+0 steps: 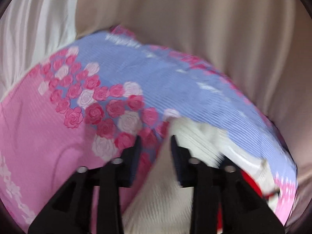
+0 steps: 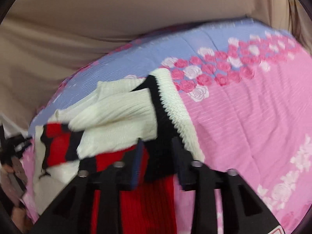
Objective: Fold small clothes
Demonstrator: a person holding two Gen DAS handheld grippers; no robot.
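Left gripper [image 1: 156, 138] parted above white sweater [image 1: 195, 136], nothing pinched; right gripper [image 2: 157, 142] parted over sweater's black stripe, grip unclear; floral sheet [image 2: 243, 117] beneath

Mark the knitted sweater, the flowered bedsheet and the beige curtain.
knitted sweater [image 2: 117, 109], right wrist view, on its white ribbed part.
flowered bedsheet [image 2: 243, 120], right wrist view, on a plain pink stretch.
beige curtain [image 1: 195, 19], left wrist view, on its hanging folds.
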